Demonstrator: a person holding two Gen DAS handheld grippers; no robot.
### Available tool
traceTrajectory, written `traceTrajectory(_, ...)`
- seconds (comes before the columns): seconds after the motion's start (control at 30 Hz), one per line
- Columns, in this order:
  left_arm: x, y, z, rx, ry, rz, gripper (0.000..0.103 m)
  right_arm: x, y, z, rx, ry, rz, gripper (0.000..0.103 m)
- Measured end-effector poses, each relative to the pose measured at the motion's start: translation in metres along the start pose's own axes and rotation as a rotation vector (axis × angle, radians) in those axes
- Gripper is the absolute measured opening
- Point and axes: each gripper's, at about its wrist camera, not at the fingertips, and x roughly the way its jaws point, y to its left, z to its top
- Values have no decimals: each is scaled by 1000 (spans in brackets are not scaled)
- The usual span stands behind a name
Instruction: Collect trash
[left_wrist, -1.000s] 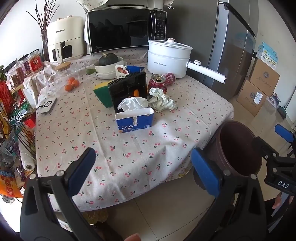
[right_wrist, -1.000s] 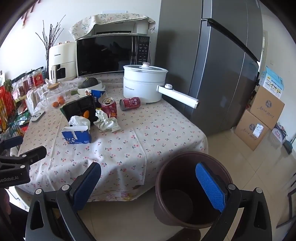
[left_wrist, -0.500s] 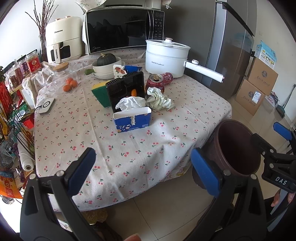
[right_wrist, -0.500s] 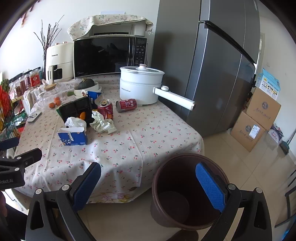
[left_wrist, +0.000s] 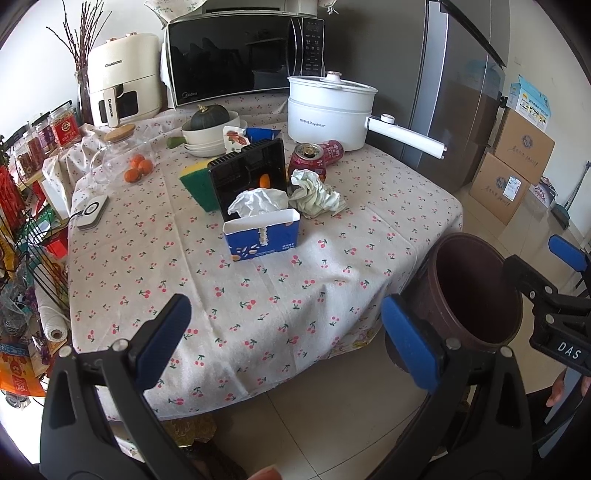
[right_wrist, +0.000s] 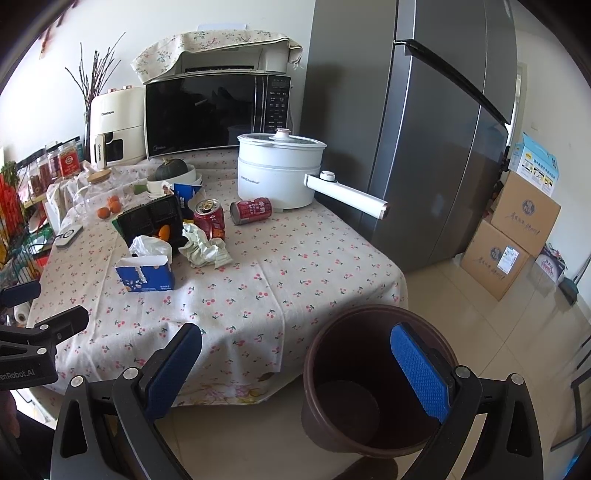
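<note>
Hidden, cropped and unreadable parts around the table

In the left wrist view the left gripper's right finger (left_wrist: 406, 341) covers the near wall of the brown bin (left_wrist: 476, 258), and the right gripper (left_wrist: 554, 295) runs off the right edge. A fingertip (left_wrist: 266, 474) is cut by the bottom edge. The black tray (left_wrist: 247, 173) hides most of the green-and-yellow sponge (left_wrist: 194, 181) and the lower part of the blue packet (left_wrist: 262, 133). What lies in the blue carton (left_wrist: 264, 236) under the white tissue (left_wrist: 258, 201) cannot be told. Jar labels on the rack (left_wrist: 44, 136) are too small to read. In the right wrist view, the fridge (right_wrist: 424, 129) top is cropped.
</note>
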Motion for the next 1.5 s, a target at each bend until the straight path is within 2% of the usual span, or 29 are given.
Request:
traceTrajectory(0.93, 1, 0, -7, 6, 3, -1, 102, 2, -8, -4, 23, 6, -25, 103)
traceTrajectory(1.5, 4, -23, -8, 60, 12, -7, 102, -3, -36, -18, 47, 11, -60, 103)
